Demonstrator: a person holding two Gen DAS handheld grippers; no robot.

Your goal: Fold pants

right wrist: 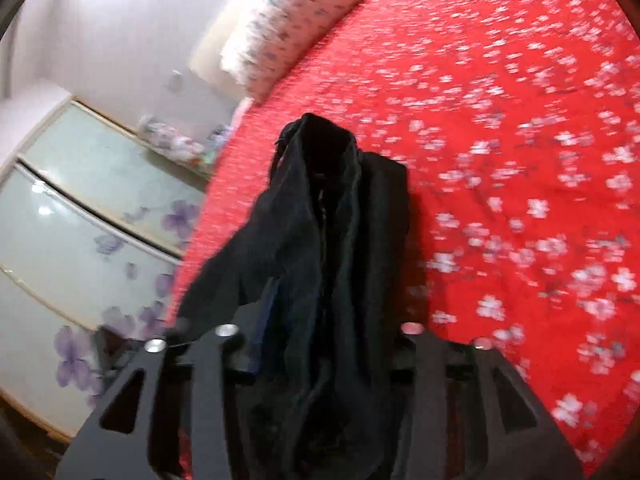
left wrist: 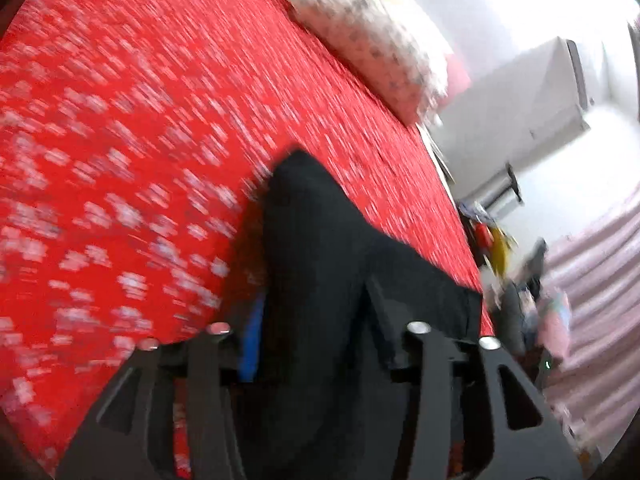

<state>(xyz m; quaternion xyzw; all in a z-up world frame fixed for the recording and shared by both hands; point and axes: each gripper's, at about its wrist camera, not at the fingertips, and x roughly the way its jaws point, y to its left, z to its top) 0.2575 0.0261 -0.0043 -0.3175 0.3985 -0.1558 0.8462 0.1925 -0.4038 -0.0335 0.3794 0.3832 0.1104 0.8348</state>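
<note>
Black pants — between both claws

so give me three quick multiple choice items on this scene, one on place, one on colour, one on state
1. Where do the pants lie?
A. on the bed
B. on a chair
C. on the floor

2. What colour is the bedspread?
A. blue with stripes
B. red with white flowers
C. plain green

3. How does the cloth look in the right view?
A. flat and smooth
B. bunched in folds
C. rolled into a ball

Answers:
1 A, black cloth rests on the bedspread in both views.
2 B, red with pale blossoms all over.
3 B, ridges and creases run up between the right claw's fingers.
</note>
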